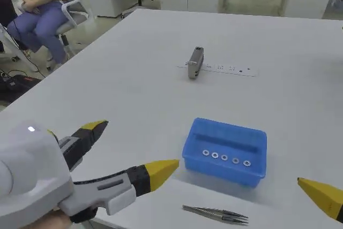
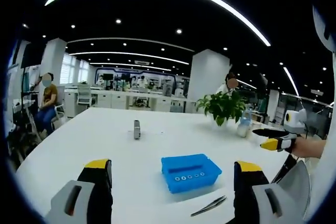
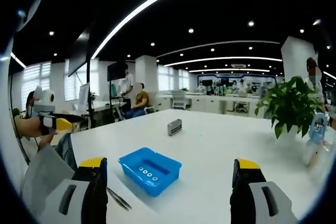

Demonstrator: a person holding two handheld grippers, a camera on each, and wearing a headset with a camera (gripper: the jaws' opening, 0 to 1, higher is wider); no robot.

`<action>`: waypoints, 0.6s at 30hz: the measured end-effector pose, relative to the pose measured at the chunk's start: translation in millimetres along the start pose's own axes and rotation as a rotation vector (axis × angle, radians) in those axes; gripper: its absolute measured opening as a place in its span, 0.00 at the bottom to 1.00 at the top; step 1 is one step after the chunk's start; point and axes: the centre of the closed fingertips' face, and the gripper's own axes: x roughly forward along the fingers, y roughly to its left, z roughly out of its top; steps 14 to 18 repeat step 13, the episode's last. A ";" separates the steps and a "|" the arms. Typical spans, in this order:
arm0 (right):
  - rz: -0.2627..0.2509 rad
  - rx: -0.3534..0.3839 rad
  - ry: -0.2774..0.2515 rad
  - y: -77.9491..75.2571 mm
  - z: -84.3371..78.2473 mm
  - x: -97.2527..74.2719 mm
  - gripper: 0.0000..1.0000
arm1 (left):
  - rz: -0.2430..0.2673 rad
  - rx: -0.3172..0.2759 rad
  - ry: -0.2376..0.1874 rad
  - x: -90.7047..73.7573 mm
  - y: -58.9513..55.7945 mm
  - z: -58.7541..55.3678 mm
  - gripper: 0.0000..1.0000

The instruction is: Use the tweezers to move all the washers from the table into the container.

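A blue container [image 1: 220,171] stands on the white table, with several washers [image 1: 225,157] lying in a row inside it. Metal tweezers [image 1: 217,214] lie on the table just in front of the container. My left gripper [image 1: 131,147] hovers open to the left of the container and holds nothing. One yellow fingertip [image 1: 321,192] of my right gripper enters at the bottom right. In the left gripper view the container [image 2: 184,184] and tweezers [image 2: 209,206] lie ahead between the open jaws. In the right gripper view the container [image 3: 142,182] and tweezers [image 3: 118,199] sit ahead on the left, jaws wide apart.
A grey block [image 1: 196,61] stands on a flat white power strip [image 1: 225,69] farther back. A person sits on a chair [image 1: 40,4] past the table's left edge. A potted plant [image 2: 223,106] stands at the far side.
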 end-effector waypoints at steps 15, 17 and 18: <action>-0.019 -0.021 0.044 4.2 -2.1 10.5 0.99 | 0.036 0.005 -0.043 2.6 17.0 12.7 0.99; -0.019 -0.021 0.044 4.2 -2.1 10.5 0.99 | 0.036 0.005 -0.043 2.6 17.0 12.7 0.99; -0.019 -0.021 0.044 4.2 -2.1 10.5 0.99 | 0.036 0.005 -0.043 2.6 17.0 12.7 0.99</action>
